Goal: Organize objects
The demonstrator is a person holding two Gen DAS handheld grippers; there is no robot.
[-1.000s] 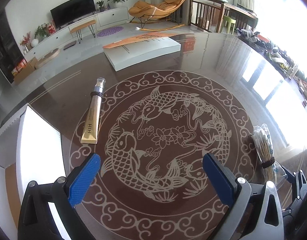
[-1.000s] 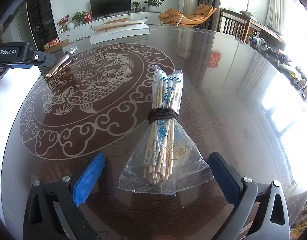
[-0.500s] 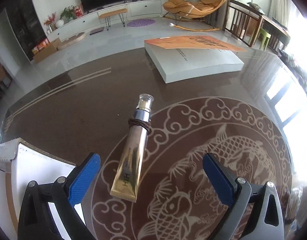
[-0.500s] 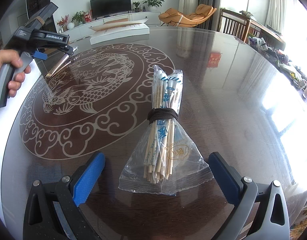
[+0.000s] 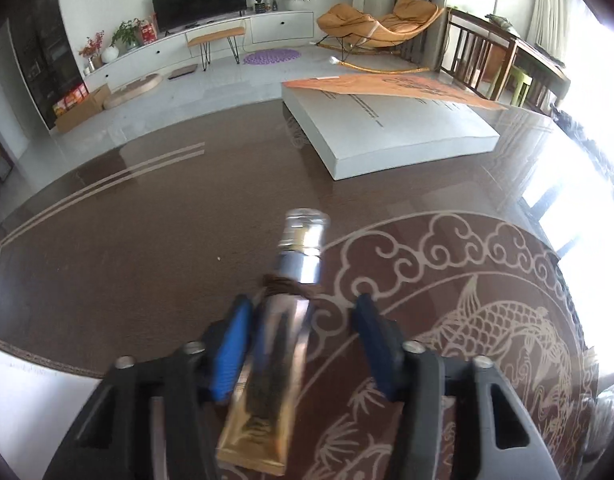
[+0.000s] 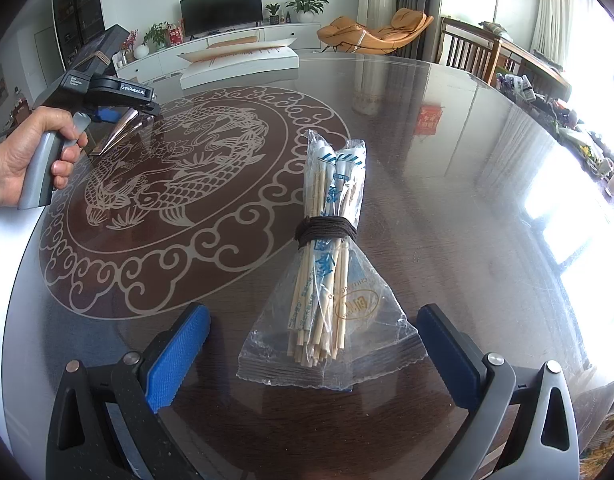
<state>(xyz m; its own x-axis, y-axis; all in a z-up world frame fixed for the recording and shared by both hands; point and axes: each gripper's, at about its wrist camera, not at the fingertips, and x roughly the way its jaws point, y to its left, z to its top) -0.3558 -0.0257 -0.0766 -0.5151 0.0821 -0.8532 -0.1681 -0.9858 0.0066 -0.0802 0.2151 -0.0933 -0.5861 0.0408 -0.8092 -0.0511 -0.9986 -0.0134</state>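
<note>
A gold cosmetic tube (image 5: 283,344) with a silver neck, a clear cap and a brown band lies on the dark table. My left gripper (image 5: 302,304) straddles it and its jaws are closing. The left pad (image 5: 231,344) is against the tube. The right pad (image 5: 371,340) stands a little apart from it. The right wrist view shows a hand (image 6: 31,152) holding that gripper (image 6: 143,114) over the tube (image 6: 121,130). A bag of wooden chopsticks (image 6: 327,240), tied with a dark band, lies between the fingers of my open right gripper (image 6: 315,316), untouched.
A flat white box (image 5: 387,128) with an orange flap sits at the far side of the round table (image 6: 447,200). A white surface (image 5: 27,400) borders the table's near left edge. Clutter lines the table's far right rim (image 6: 579,140).
My left gripper has come forward and down over the gold tube, and its jaws have narrowed from wide open to close around it. The right gripper and the chopsticks have not moved.
</note>
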